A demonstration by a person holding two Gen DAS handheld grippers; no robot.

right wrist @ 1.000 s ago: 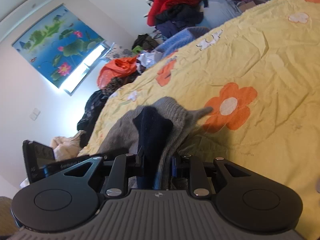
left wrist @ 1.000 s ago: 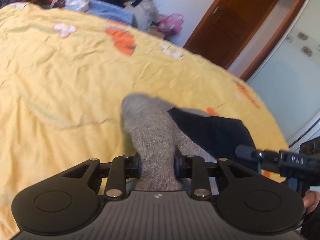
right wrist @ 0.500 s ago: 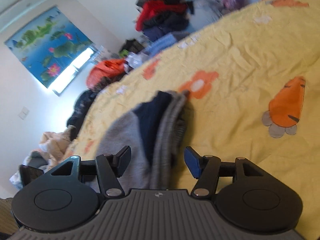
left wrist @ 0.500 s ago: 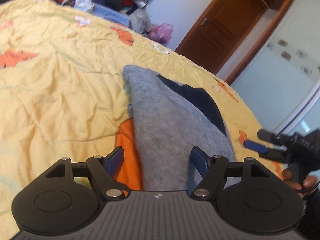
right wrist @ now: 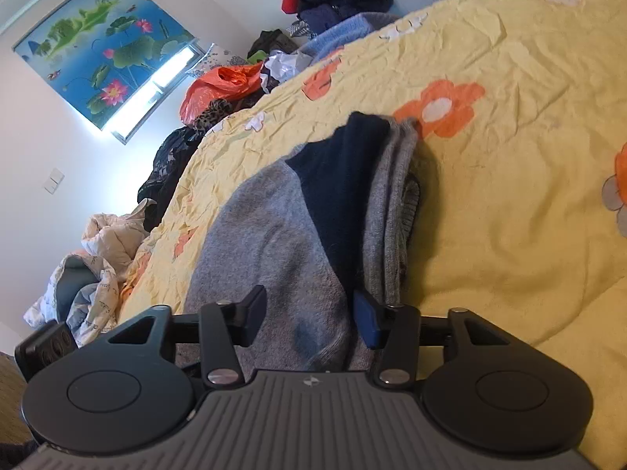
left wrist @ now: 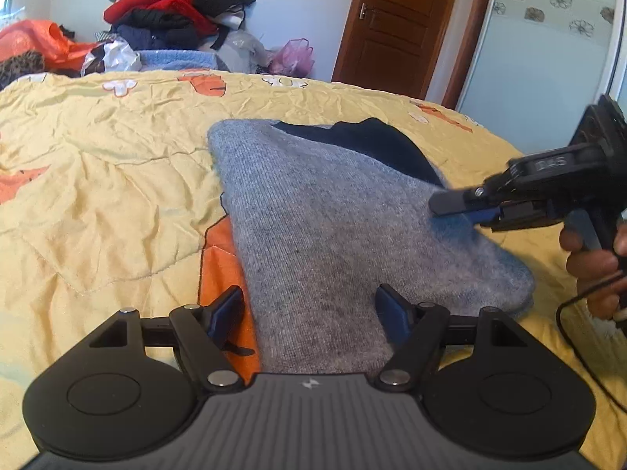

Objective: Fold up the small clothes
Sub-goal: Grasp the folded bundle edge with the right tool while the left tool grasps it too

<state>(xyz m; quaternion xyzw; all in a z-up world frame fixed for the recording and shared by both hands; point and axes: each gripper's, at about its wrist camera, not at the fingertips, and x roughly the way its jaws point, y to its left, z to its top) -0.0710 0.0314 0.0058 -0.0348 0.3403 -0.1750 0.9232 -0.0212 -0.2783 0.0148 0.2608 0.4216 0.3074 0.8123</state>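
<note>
A folded grey knit garment (left wrist: 333,235) with a dark navy part (left wrist: 372,145) lies flat on the yellow flowered bedspread (left wrist: 98,196). My left gripper (left wrist: 309,313) is open, its jaws apart over the garment's near edge. The right gripper (left wrist: 454,205) shows at the right of the left wrist view, beside the garment's right edge. In the right wrist view the garment (right wrist: 274,235) with its navy part (right wrist: 337,180) lies ahead, and my right gripper (right wrist: 309,313) is open over its near end, holding nothing.
A heap of clothes (left wrist: 172,19) and an orange bag (left wrist: 35,43) sit beyond the bed's far edge. A wooden door (left wrist: 395,19) and a wardrobe (left wrist: 540,51) stand at the right. Bedding (right wrist: 90,266) lies on the floor under the window (right wrist: 156,90).
Both grippers were shut on the garment one second ago. They have opened and let it go, and it now lies flat on the bed. Both have drawn back a little.
</note>
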